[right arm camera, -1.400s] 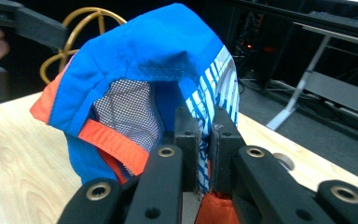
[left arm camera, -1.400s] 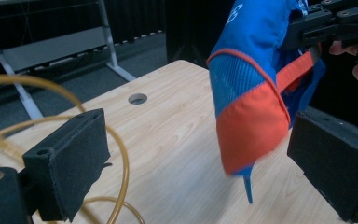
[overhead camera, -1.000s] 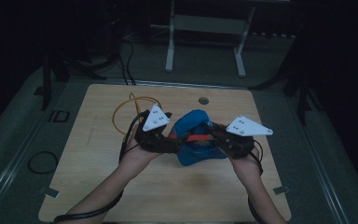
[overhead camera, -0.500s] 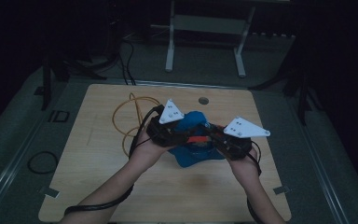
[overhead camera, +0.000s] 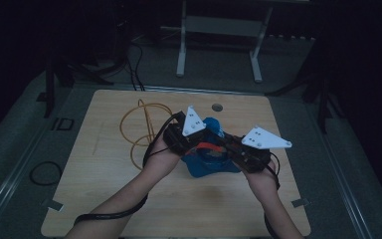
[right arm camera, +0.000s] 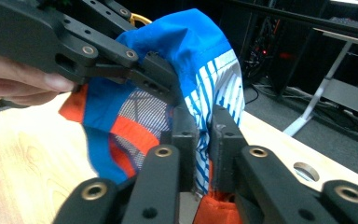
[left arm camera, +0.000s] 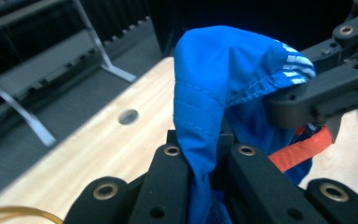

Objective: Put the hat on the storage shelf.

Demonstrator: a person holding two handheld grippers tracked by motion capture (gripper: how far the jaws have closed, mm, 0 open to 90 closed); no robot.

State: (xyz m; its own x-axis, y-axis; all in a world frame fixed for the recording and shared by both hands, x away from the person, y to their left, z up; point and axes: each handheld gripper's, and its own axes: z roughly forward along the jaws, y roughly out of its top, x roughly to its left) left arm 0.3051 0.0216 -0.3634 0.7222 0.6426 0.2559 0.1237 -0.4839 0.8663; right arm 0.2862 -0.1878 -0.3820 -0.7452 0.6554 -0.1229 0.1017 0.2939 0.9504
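Bench: pale wood top (overhead camera: 104,199) in a dark room, with a round hole (overhead camera: 217,107) near its far edge
Cloth: blue fabric (overhead camera: 206,167) with orange trim and a white-striped patch, bunched near the middle of the bench and lifted between both tools
Left hand-held gripper: (left arm camera: 209,154) jaws have just been closing and now pinch a blue fold of the cloth
Right hand-held gripper: (right arm camera: 200,135) jaws pressed on the striped edge of the cloth, having eased apart a little
Grips: the two pinch points sit near each other on the raised fold
Cord: yellow loops (overhead camera: 142,127) lie on the bench left of the cloth
Frame: white metal legs (overhead camera: 219,50) stand on the floor beyond the bench
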